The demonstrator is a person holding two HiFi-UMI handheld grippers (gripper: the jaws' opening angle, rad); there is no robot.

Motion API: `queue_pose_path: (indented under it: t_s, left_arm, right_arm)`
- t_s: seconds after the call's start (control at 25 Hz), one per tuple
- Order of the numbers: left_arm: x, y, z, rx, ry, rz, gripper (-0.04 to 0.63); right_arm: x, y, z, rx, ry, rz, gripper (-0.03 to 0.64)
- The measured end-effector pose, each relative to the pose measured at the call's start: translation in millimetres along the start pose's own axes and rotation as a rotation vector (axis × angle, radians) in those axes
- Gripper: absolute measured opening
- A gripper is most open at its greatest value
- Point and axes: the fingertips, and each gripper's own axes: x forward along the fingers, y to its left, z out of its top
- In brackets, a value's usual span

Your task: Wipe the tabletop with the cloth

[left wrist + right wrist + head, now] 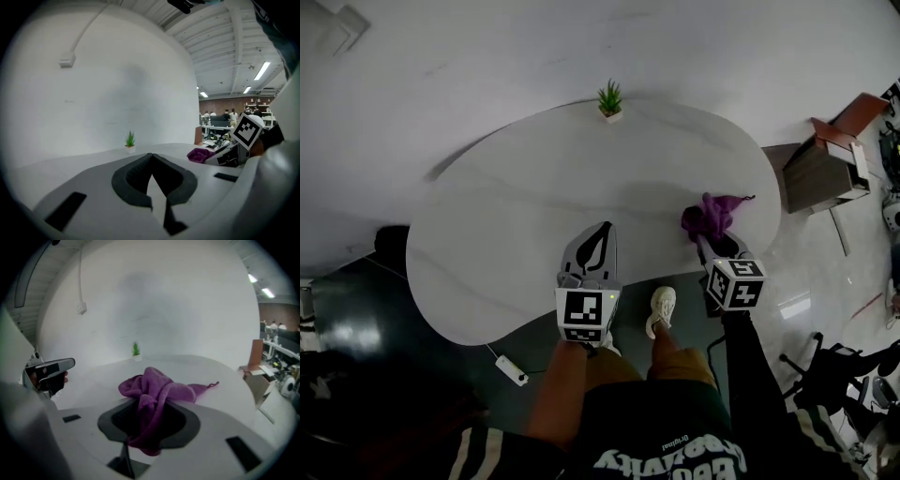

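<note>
Two tools are in our hands, over the pale surface point(506, 216). Our right tool point(709, 242) is clenched on the purple cloth point(712, 214), which lies bunched near the surface's right end with a fold hanging down between the jaws. Our left tool point(602, 231) has its jaw tips pressed together on nothing, above the near edge. A small potted plant point(609, 99) stands at the far edge, well apart from both.

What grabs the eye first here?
The purple cloth, bunched in the closed jaws of the right gripper at the right near edge of the white table. Next, the small potted plant, alone at the far edge. The left gripper is shut and empty above the near edge.
</note>
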Motion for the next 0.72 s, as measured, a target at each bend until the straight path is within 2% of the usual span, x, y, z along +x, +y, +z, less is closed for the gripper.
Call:
queue_pose_path:
  t_s: [0.2,0.36,0.72]
  left_arm:
    - [-98.4,96.1,-25.6,-0.033,0.006,0.151,-0.005]
    - [-187.7,170.2,-57.8,-0.057,0.043,0.269,-0.005]
    - [-387.9,313.4,-119.4,-0.11,0.082,0.603,-0.005]
  right_arm:
    - [26.9,148.9,-14.9,-0.096,0.029,0.163,0.129]
    - [40.6,278.4,-33.2,-0.174,0.05,0.304,0.129]
    - [50.2,561.4,-96.6,-0.366,0.123,0.664,0.129]
